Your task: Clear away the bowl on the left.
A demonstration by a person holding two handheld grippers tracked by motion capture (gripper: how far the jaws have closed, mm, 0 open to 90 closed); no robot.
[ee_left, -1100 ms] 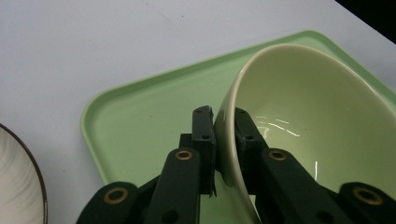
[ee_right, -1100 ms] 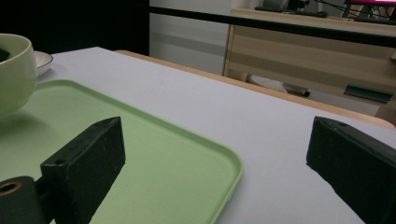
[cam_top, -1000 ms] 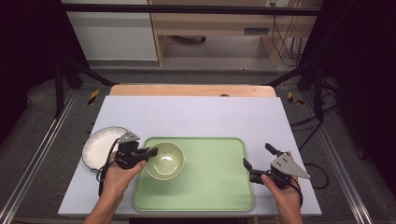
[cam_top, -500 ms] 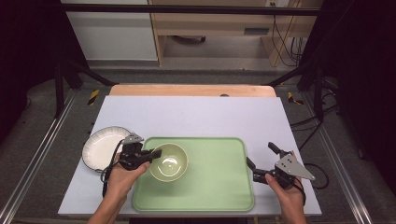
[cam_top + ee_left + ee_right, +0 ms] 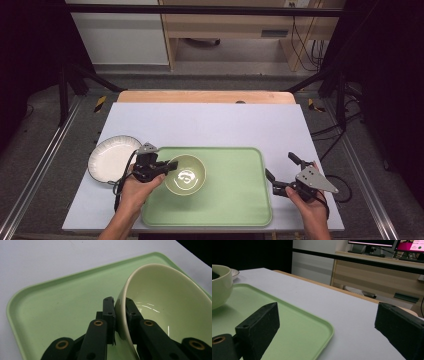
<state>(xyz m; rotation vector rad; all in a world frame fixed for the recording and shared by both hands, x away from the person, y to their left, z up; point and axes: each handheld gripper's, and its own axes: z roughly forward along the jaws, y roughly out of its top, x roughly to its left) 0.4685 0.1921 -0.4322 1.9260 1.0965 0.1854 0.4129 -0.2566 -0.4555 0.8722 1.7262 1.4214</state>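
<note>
Your counter [image 5: 210,125] carries the green tray [image 5: 235,200]. The bowl [image 5: 186,175] sits on the tray's left half; a white plate [image 5: 107,157] lies left of the tray. Your left tongs [image 5: 169,166] pinch the bowl's rim. Your right tongs [image 5: 280,175] gape wide at the tray's right edge.

Right gripper [image 5: 329,327]: jaws spread wide, nothing between them. Left jaw over green tray [image 5: 294,322]; right jaw over white tabletop [image 5: 352,315]. Pale bowl [image 5: 220,286] at left edge, on tray. Wooden desk [image 5: 374,270] behind.
</note>
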